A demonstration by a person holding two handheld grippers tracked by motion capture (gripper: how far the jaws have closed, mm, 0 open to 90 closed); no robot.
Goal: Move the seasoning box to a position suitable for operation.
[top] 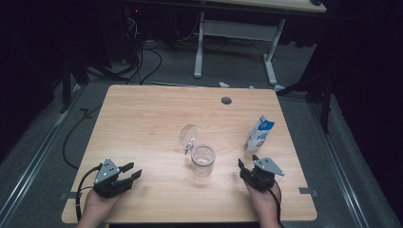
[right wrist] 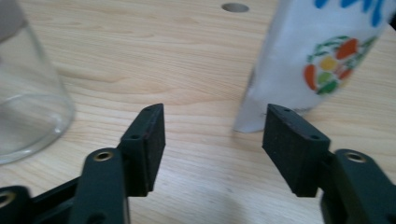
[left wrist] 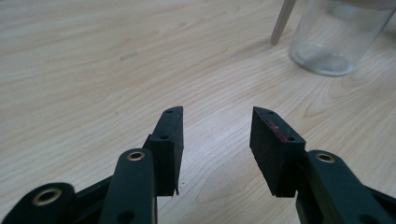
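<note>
A clear glass jar [top: 203,160] stands near the middle of the wooden table [top: 142,114], with its hinged round lid [top: 189,135] tipped open behind it. To its right stands a small white and blue carton [top: 259,134]. My left gripper [top: 135,170] rests low at the front left, open and holding nothing, and points right toward the jar [left wrist: 338,39]. In the left gripper view, bare wood shows between the jaws of the left gripper [left wrist: 217,116]. My right gripper [top: 248,161] sits at the front right, open. Just past the right gripper [right wrist: 215,114] stands the carton [right wrist: 317,56], with the jar [right wrist: 28,102] off to its left.
A round cable hole [top: 226,100] lies near the table's far edge. Beyond the table stands another desk on white legs [top: 198,52], with cables [top: 142,61] on the grey floor. Bare wood lies between the jar and each gripper.
</note>
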